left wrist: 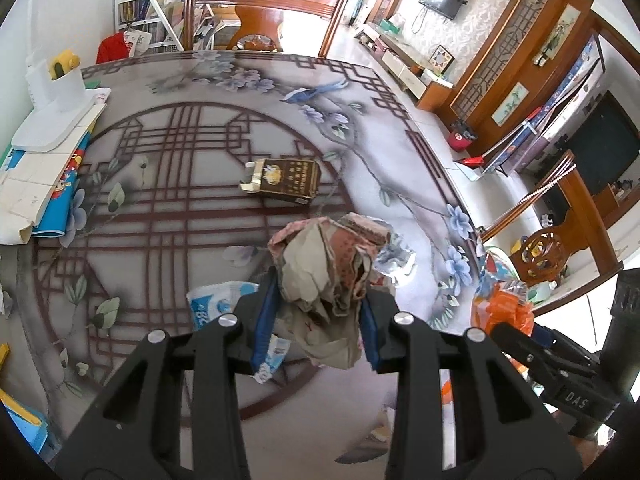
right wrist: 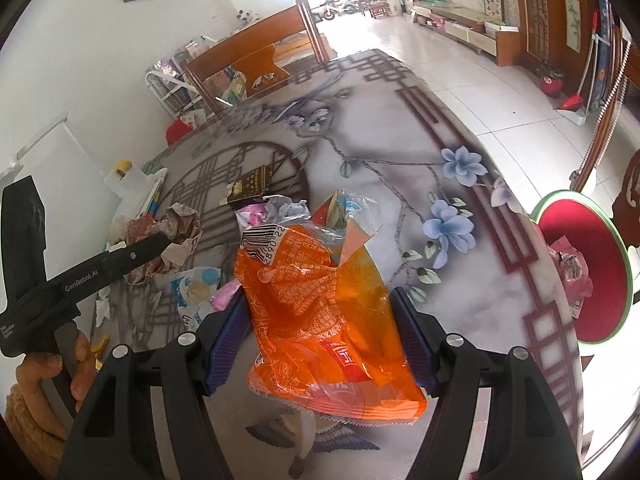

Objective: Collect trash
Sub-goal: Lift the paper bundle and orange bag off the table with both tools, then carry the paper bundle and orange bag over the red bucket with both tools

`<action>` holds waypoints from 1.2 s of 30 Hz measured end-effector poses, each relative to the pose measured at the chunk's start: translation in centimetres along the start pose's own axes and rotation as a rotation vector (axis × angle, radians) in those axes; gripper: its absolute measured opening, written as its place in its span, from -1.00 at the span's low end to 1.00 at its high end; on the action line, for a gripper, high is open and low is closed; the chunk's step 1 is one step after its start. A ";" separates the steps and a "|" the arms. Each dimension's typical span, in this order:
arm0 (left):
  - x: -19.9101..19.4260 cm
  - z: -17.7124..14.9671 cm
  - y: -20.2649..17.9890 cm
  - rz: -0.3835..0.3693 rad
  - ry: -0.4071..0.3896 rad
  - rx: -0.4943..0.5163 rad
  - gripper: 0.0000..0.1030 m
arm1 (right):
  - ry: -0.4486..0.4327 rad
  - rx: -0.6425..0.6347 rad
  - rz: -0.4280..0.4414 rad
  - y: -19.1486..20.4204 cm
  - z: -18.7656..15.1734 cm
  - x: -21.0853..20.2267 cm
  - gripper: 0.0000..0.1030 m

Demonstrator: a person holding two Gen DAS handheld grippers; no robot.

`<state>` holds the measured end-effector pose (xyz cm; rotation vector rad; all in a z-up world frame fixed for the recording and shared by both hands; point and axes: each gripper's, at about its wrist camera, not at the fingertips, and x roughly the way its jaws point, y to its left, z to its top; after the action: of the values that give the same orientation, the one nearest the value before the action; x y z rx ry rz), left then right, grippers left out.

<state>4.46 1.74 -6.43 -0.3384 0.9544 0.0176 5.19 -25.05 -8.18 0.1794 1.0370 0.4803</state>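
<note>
Fingers of both grippers clenched, left gripper (left wrist: 320, 304) on crumpled paper (left wrist: 320, 264), right gripper (right wrist: 320, 340) on orange wrapper (right wrist: 320, 300); we should carry both steadily to the red bin (right wrist: 592, 264) at right.

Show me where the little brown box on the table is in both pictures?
Left wrist view: the brown box lies near the middle, on the table beyond the crumpled paper.
Right wrist view: the brown box sits left of centre, behind the orange wrapper.
Shared landmark: the wooden chair at the table's far edge.
</note>
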 end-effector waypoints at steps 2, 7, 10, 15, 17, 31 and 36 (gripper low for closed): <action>0.0 -0.1 -0.4 -0.003 0.000 0.006 -0.34 | -0.004 0.011 0.000 -0.5 -0.1 -0.2 0.31; 0.1 -0.3 -1.6 -0.009 0.003 0.023 -0.34 | -0.013 0.036 -0.002 -1.7 -0.2 -0.7 0.31; 0.1 -0.3 -2.3 -0.014 0.003 0.034 -0.34 | -0.019 0.049 -0.006 -2.4 -0.2 -1.0 0.31; 0.8 -0.2 -3.7 -0.030 0.014 0.055 -0.34 | -0.023 0.073 -0.019 -3.7 -0.3 -1.5 0.31; 0.9 -0.1 -4.3 -0.037 0.017 0.063 -0.33 | -0.026 0.085 -0.025 -4.2 -0.3 -1.7 0.31; 1.4 0.7 -6.3 -0.064 0.011 0.085 -0.33 | -0.035 0.120 -0.057 -6.6 -0.1 -2.5 0.31; 1.2 0.9 -7.0 -0.074 0.000 0.106 -0.33 | -0.038 0.134 -0.070 -7.4 0.0 -2.9 0.31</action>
<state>7.04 -4.83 -5.01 -0.2755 0.9380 -0.1008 6.20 -32.89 -8.61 0.2693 1.0357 0.3429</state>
